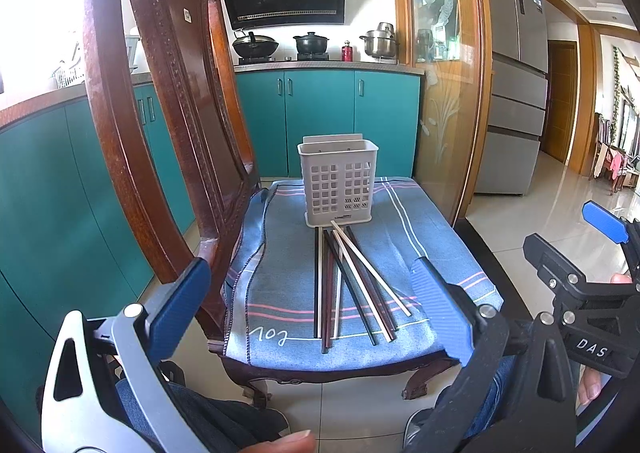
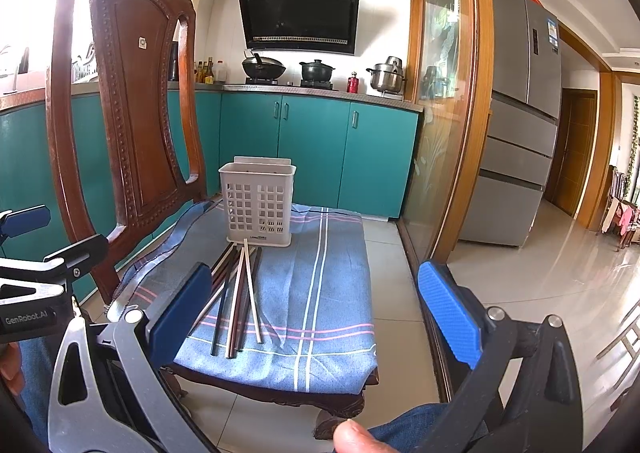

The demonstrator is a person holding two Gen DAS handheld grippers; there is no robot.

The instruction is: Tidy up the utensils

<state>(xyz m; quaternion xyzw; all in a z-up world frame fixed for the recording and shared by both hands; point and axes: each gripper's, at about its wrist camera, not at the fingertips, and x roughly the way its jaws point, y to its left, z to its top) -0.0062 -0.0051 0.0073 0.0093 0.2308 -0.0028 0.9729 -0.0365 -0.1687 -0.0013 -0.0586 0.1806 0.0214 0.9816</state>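
A white slotted utensil holder (image 1: 338, 182) stands upright on a blue striped cloth (image 1: 420, 245) on a wooden chair seat; it also shows in the right wrist view (image 2: 258, 205). Several chopsticks (image 1: 352, 285), dark, reddish and pale, lie fanned on the cloth in front of it, also seen in the right wrist view (image 2: 240, 293). My left gripper (image 1: 312, 317) is open and empty, held back from the chair's front edge. My right gripper (image 2: 316, 313) is open and empty, to the right of the left one; its body shows in the left wrist view (image 1: 580, 277).
The carved wooden chair back (image 2: 132, 93) rises left of the seat. Teal kitchen cabinets (image 1: 320, 121) with pots on the counter stand behind. A glass partition with a wood frame (image 2: 452, 113) and a grey fridge (image 2: 516, 133) are to the right. The tiled floor (image 2: 540, 285) lies right.
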